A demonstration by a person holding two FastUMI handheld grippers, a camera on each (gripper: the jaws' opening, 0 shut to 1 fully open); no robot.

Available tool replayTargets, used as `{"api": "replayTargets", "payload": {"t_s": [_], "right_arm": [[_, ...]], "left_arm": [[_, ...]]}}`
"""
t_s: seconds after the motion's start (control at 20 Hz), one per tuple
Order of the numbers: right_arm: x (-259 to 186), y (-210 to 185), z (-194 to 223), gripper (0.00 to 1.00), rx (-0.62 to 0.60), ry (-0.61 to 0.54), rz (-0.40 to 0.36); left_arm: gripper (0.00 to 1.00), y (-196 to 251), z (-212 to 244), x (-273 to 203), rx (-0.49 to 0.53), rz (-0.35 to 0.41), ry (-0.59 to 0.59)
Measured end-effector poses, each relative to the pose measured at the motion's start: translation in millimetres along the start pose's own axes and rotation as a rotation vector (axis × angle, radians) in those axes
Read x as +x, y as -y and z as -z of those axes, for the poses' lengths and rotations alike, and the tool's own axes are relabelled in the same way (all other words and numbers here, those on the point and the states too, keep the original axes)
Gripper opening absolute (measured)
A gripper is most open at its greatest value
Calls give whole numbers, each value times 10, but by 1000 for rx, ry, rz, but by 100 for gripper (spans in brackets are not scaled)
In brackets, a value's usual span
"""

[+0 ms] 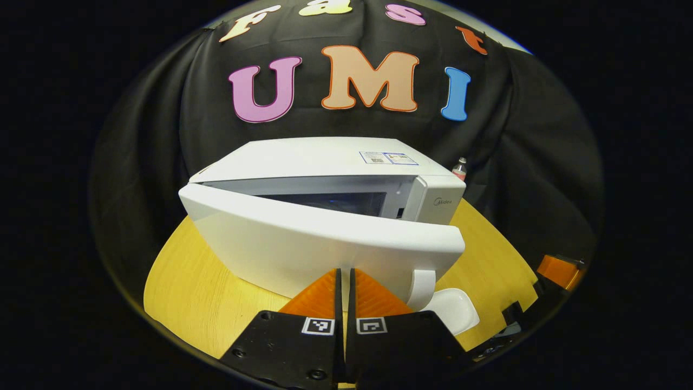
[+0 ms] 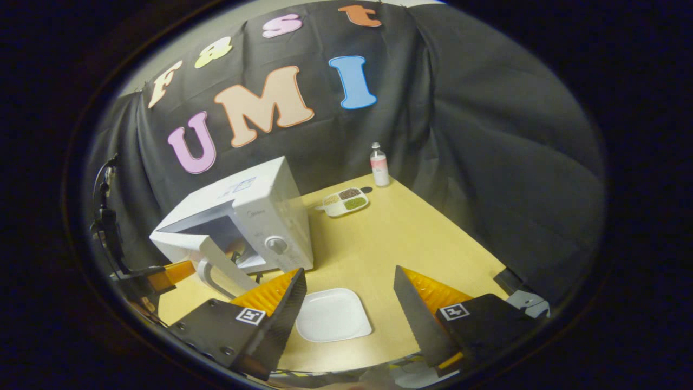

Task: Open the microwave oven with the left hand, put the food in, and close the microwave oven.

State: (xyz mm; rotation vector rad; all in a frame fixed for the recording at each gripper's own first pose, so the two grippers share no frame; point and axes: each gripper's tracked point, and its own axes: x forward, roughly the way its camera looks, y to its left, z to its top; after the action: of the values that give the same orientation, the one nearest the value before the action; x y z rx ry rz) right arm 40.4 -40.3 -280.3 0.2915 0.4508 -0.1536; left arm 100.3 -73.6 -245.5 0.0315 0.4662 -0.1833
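Microwave door point(image 1: 325, 244) ajar, left claw point(image 1: 345, 287) closed

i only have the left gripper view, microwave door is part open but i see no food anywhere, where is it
Observer: In the right gripper view, a compartment tray of food sits on the table beyond the dial side of the microwave, next to a bottle by the back wall.
Operator: ok and is the right hand-held gripper carrying anything
Observer: No. The right hand-held gripper is open with nothing between its fingers, and it hangs over a bare white plate at the near edge of the table.
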Motion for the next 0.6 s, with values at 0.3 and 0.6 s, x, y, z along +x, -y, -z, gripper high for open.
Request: {"api": "replayTargets", "payload": {"t_s": [0.3,0.6], "right_arm": [[67,154,-67,100,32,16,46],[120,272,-93,100,69,17,85]], "left_arm": [[0,11,-42,170,-15,-6,-6],[0,51,-154,387,-33,-15,-2]]}}
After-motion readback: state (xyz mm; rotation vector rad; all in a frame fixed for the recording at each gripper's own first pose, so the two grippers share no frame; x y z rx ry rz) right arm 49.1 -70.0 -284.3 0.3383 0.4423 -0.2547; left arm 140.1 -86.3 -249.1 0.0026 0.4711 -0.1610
